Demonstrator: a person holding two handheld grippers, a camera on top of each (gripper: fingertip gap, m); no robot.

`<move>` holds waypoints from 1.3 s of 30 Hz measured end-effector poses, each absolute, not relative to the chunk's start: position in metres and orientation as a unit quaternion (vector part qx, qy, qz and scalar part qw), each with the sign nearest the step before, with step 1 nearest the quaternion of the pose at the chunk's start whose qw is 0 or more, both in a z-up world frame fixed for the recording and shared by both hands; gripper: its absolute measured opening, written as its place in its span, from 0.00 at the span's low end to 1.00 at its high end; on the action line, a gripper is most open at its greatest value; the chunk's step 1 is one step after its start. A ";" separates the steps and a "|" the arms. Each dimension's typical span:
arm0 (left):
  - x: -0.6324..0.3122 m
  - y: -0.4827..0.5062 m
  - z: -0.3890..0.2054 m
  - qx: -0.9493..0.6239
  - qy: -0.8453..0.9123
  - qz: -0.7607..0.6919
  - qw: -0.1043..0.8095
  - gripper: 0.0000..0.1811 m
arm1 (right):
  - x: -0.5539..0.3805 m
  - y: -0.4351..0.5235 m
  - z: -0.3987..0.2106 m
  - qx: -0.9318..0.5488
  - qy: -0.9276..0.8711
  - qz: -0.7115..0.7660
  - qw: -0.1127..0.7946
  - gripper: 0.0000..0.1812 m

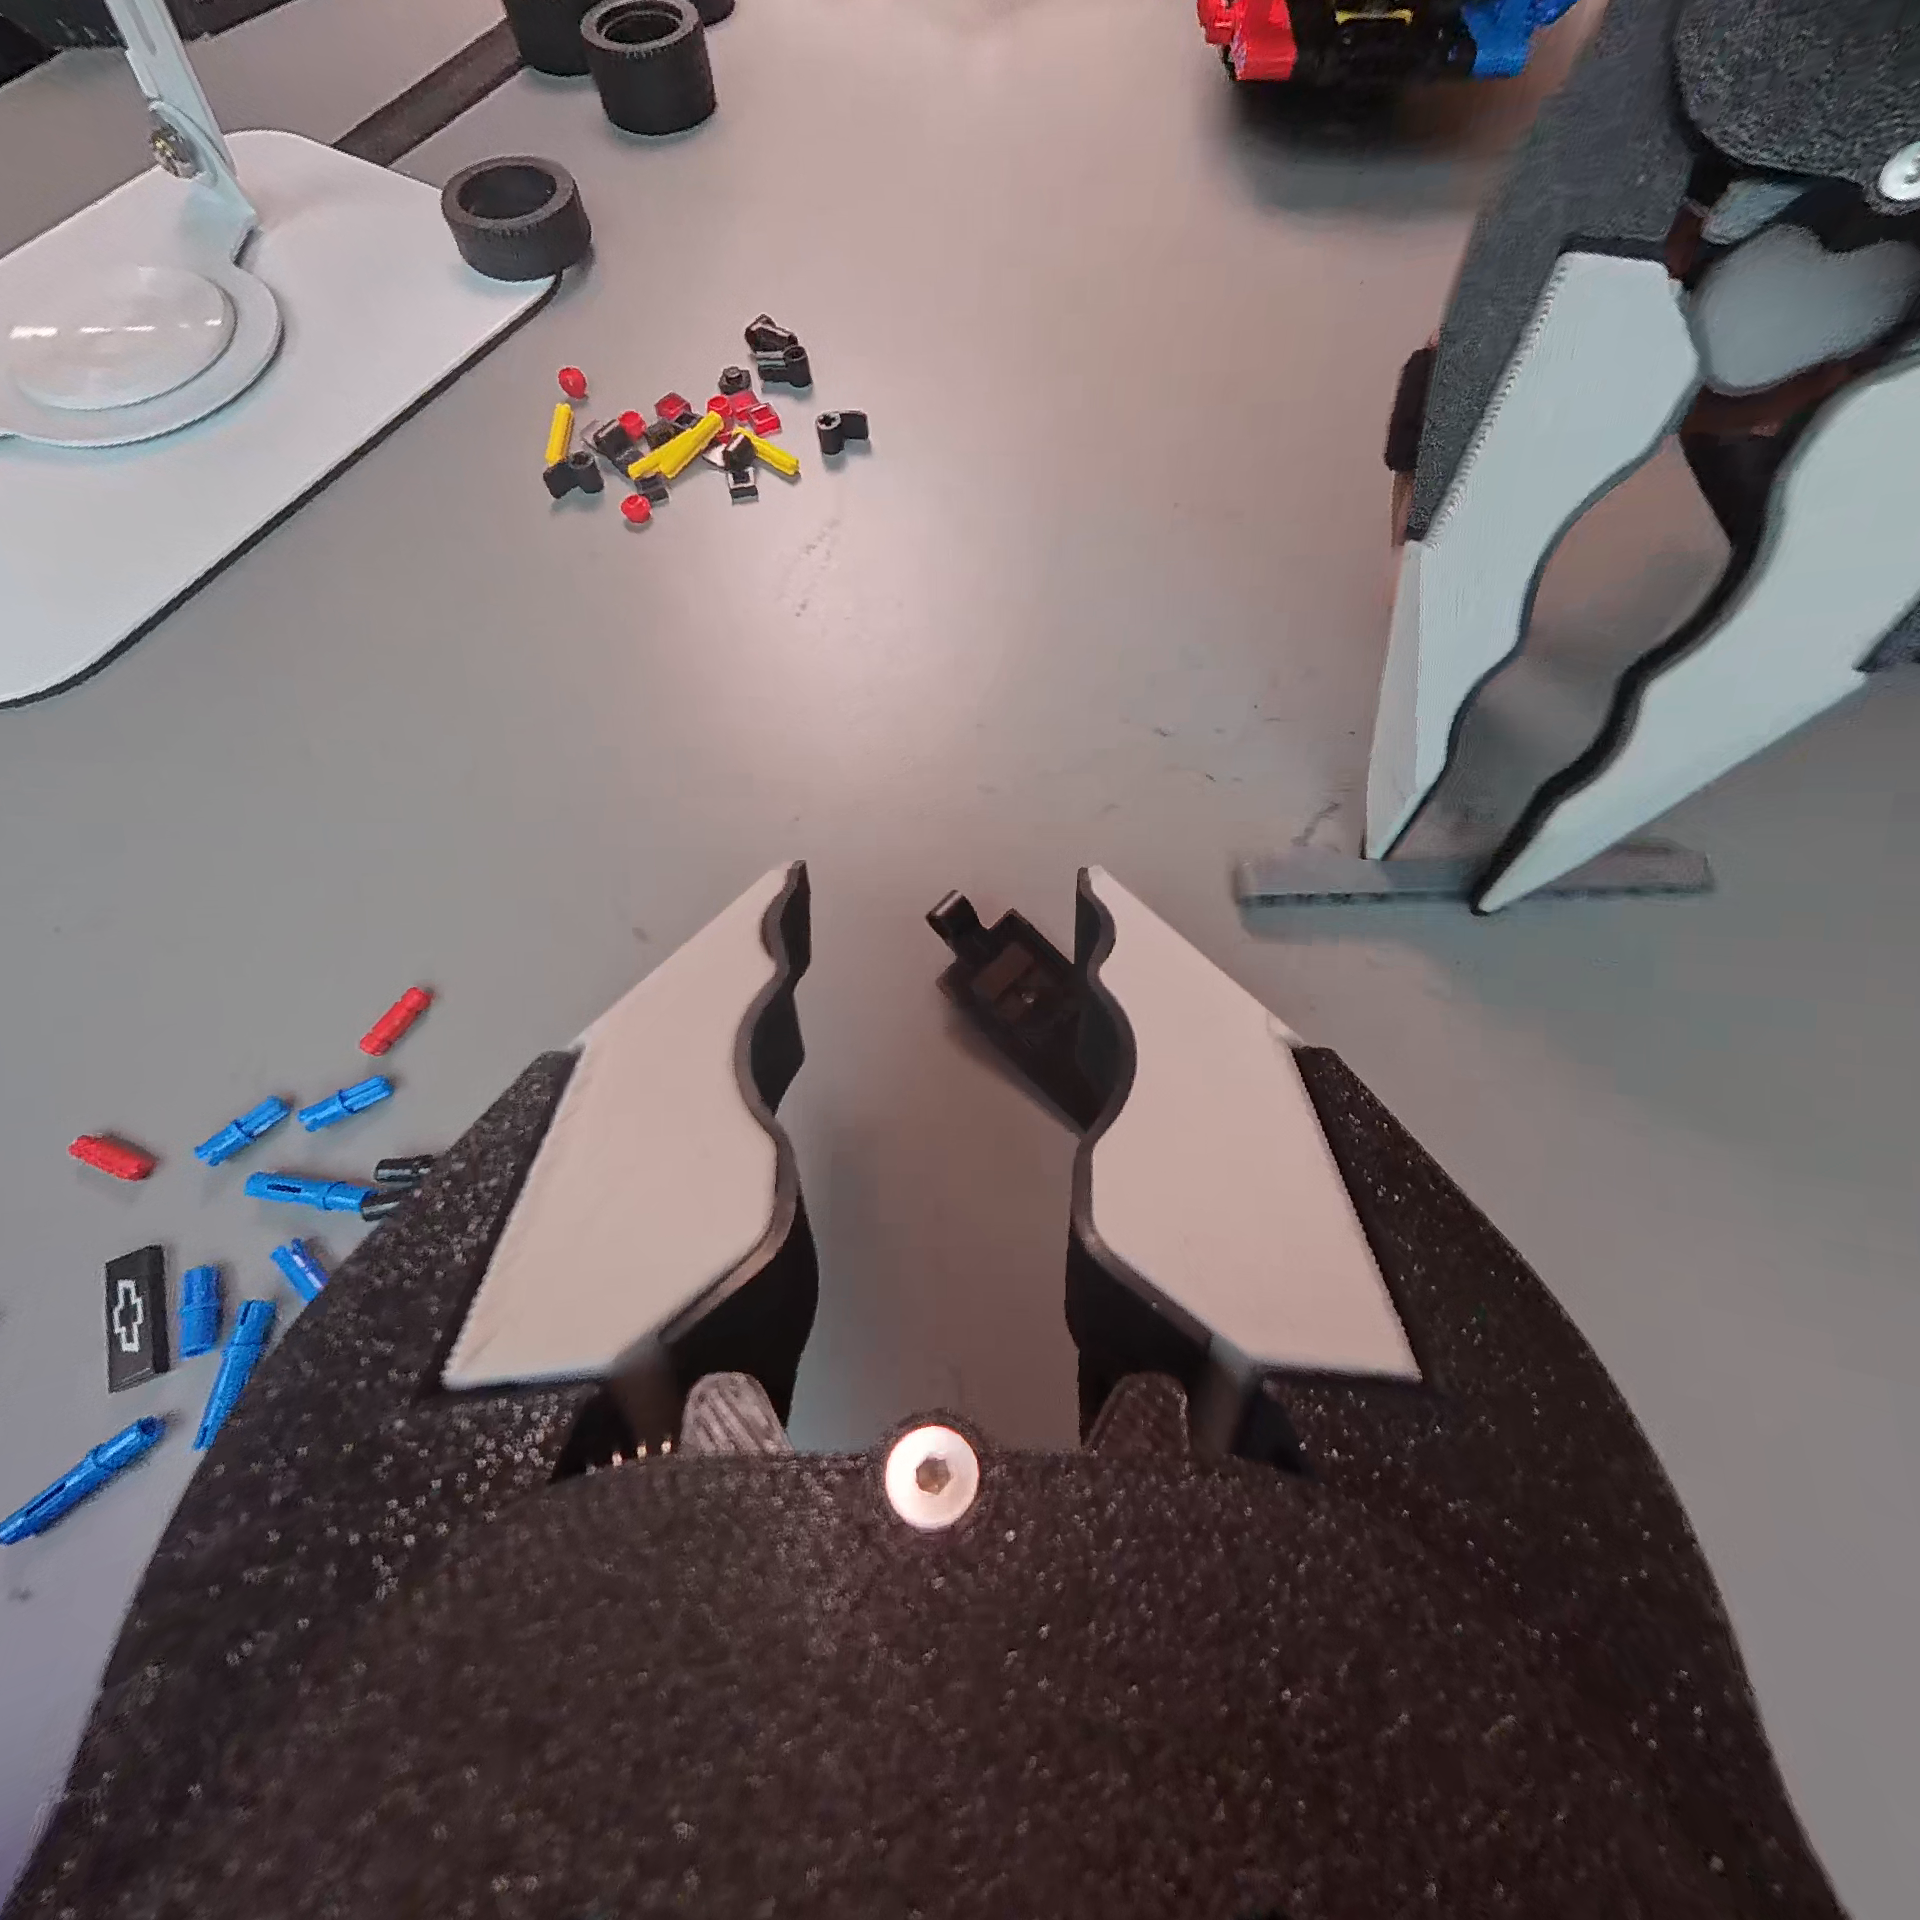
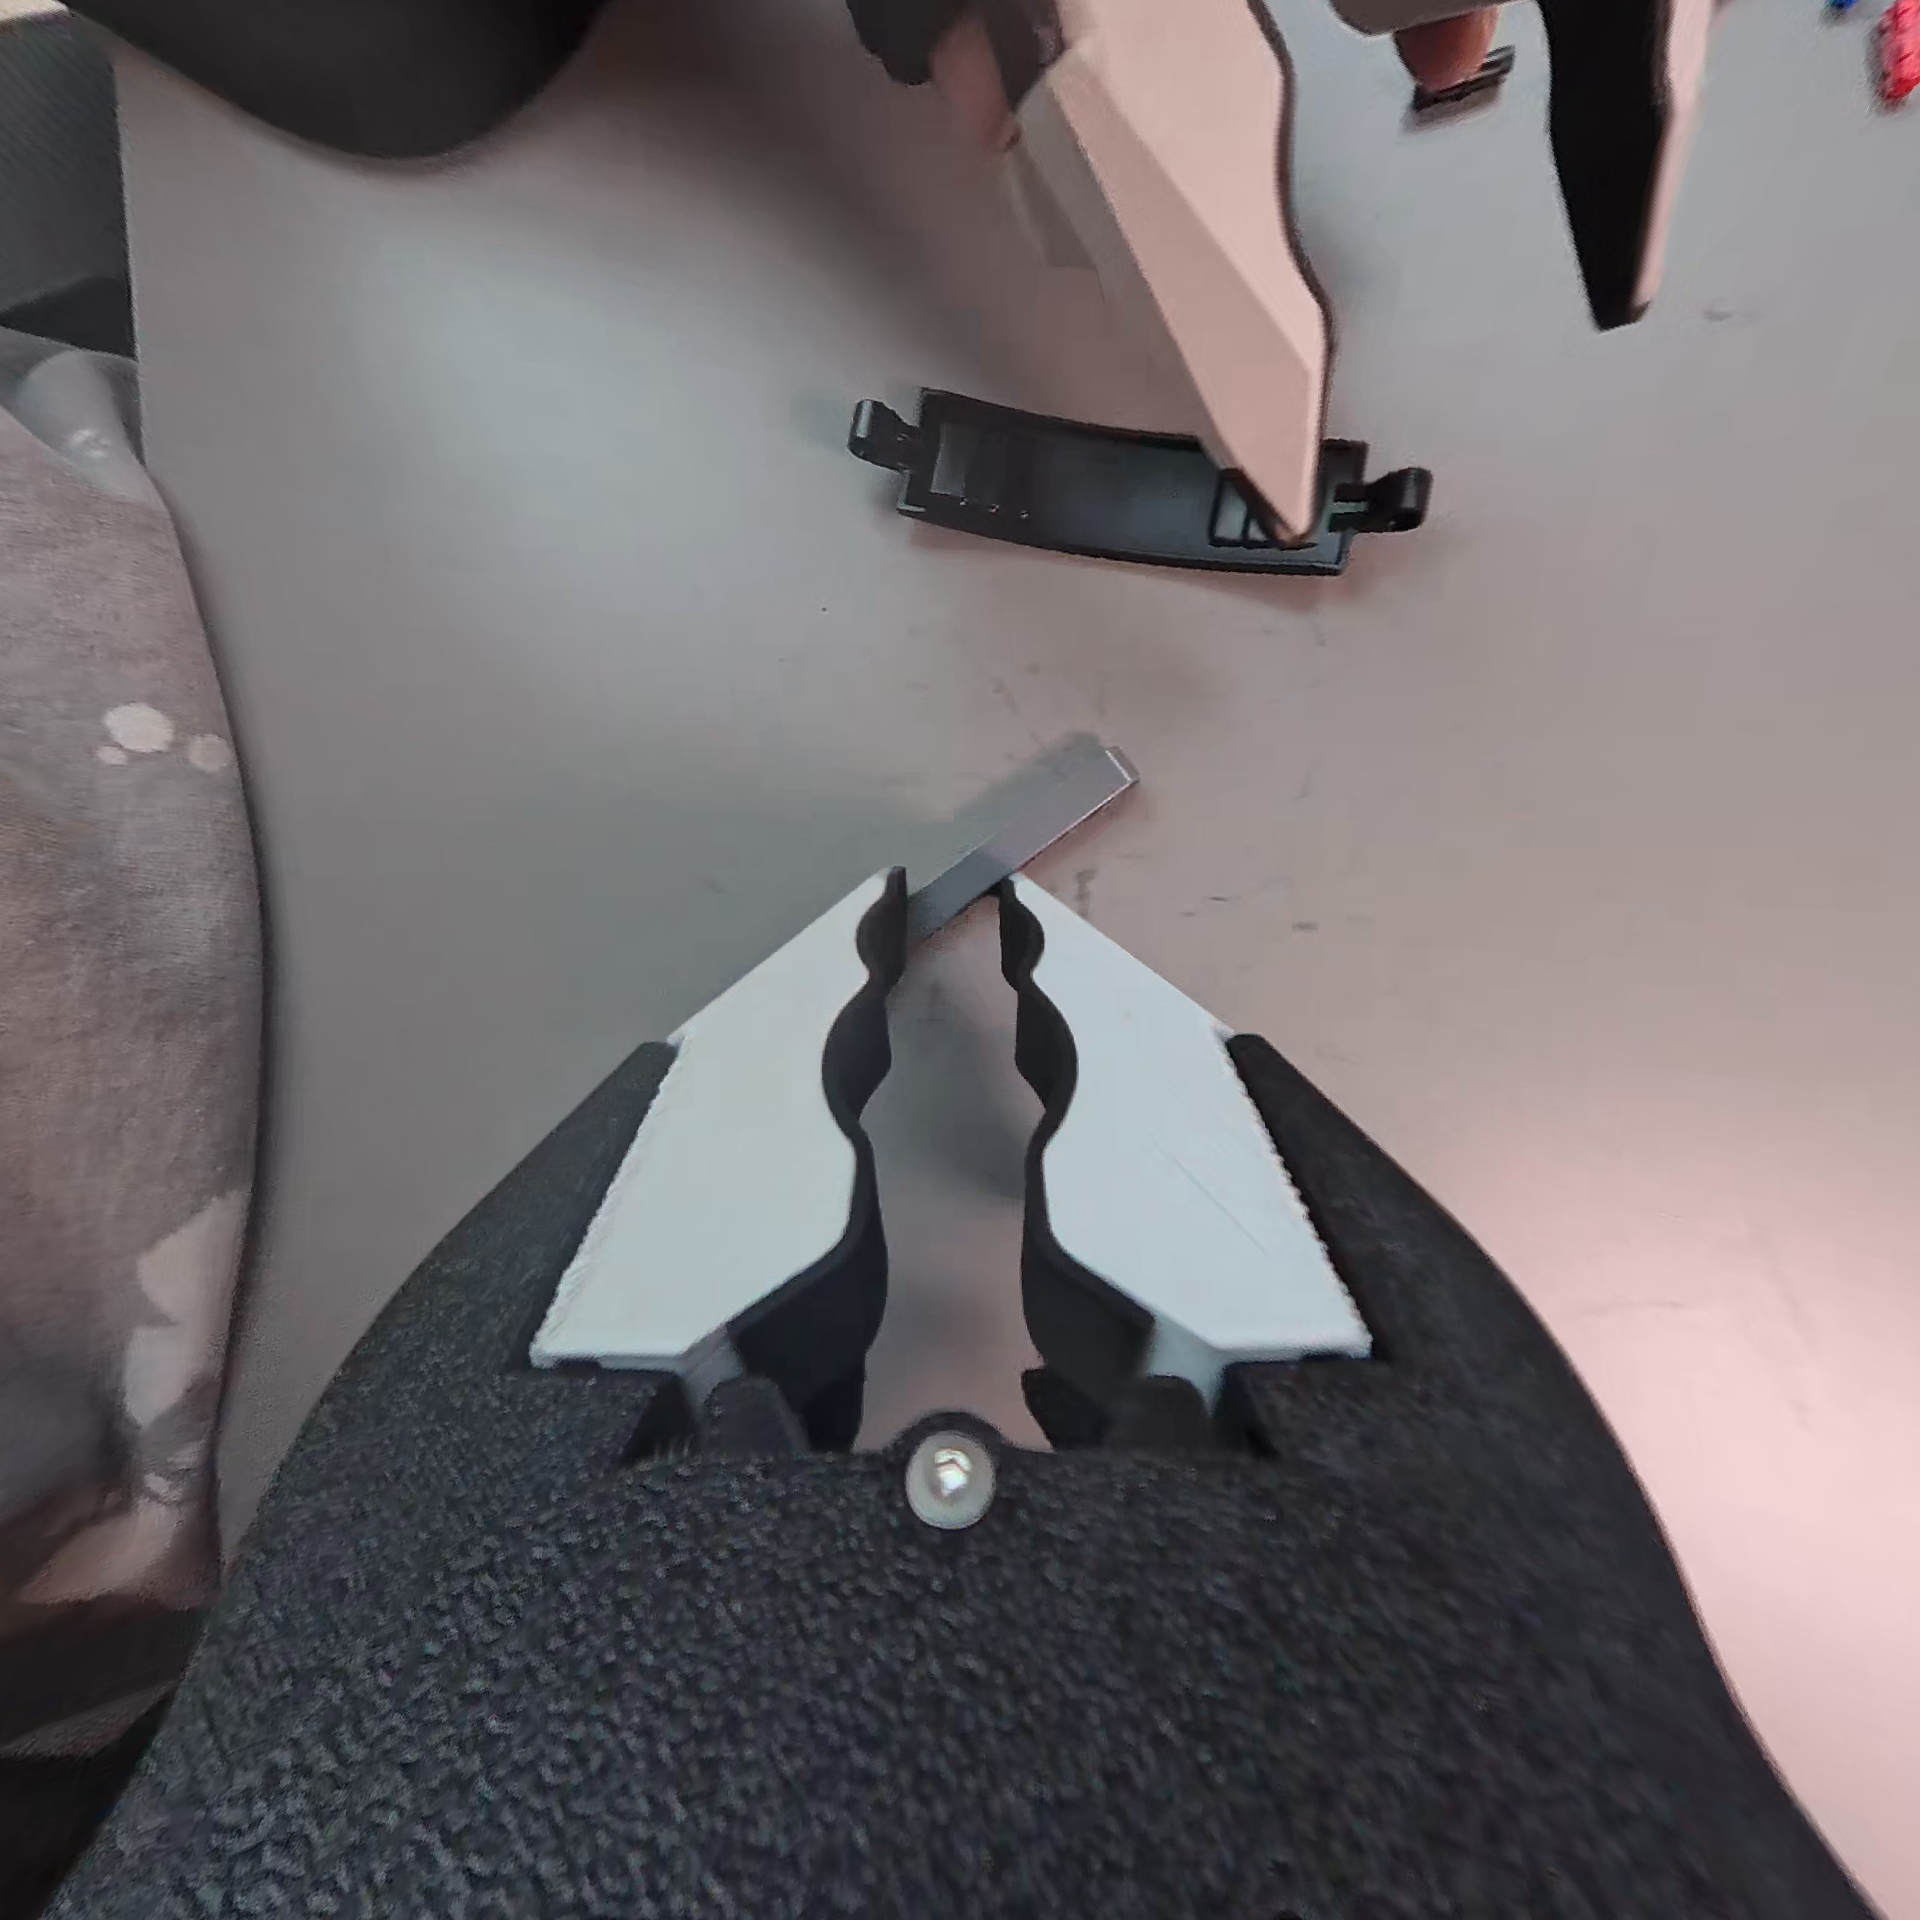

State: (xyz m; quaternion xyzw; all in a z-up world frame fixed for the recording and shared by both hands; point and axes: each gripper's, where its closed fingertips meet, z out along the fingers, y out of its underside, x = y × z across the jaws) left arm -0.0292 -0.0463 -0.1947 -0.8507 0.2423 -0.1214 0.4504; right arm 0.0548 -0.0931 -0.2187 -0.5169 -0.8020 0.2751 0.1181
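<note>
My left gripper is open low over the grey table. A flat black plastic part with clips at its ends lies between the fingers, partly under the right one. In the right wrist view this part lies crosswise, and one finger of the left gripper rests its tip on the part's right end. My right gripper is nearly closed, its tips pressing both edges of a thin grey strip that lies on the table. The right gripper also shows at the right of the left wrist view, standing on the strip.
A heap of small red, yellow and black pieces lies ahead. Blue and red pins and a black tile lie at the left. Black tyres, a white stand base with a lens and a brick model are farther back. Patterned cloth is at the table's edge. The right gripper is farther from the black tile, some 25 cm, than the left, some 15 cm.
</note>
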 end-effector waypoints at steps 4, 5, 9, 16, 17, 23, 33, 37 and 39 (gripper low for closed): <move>-0.004 -0.061 -0.185 -0.816 0.312 -0.161 0.460 0.26 | 0.052 -0.078 -0.213 -0.479 -0.814 0.284 0.165 0.04; 0.004 -0.066 -0.182 -0.804 0.333 -0.172 0.461 0.25 | 0.051 -0.077 -0.210 -0.464 -0.819 0.286 0.182 0.04; 0.032 -0.089 -0.185 -0.779 0.401 -0.209 0.435 0.21 | 0.044 -0.085 -0.192 -0.408 -0.825 0.311 0.237 0.04; 0.033 -0.088 -0.178 -0.781 0.405 -0.198 0.431 0.05 | 0.035 -0.084 -0.173 -0.410 -0.799 0.346 0.272 0.04; 0.030 -0.087 -0.175 -0.782 0.402 -0.192 0.435 0.04 | 0.032 -0.079 -0.168 -0.418 -0.788 0.350 0.285 0.06; -0.075 -0.070 -0.092 -0.791 0.268 -0.027 0.550 0.04 | 0.017 -0.010 -0.101 -0.490 -0.629 0.411 0.441 0.28; -0.309 -0.182 -0.107 -0.909 -0.105 0.235 0.329 0.04 | 0.011 -0.009 -0.150 -0.544 -0.648 0.391 0.363 0.22; -0.304 -0.185 -0.129 -0.927 -0.095 0.233 0.278 0.06 | 0.009 -0.015 -0.160 -0.537 -0.668 0.368 0.360 0.21; -0.293 -0.170 -0.117 -0.916 -0.073 0.235 0.318 0.10 | 0.011 -0.012 -0.158 -0.542 -0.661 0.372 0.361 0.20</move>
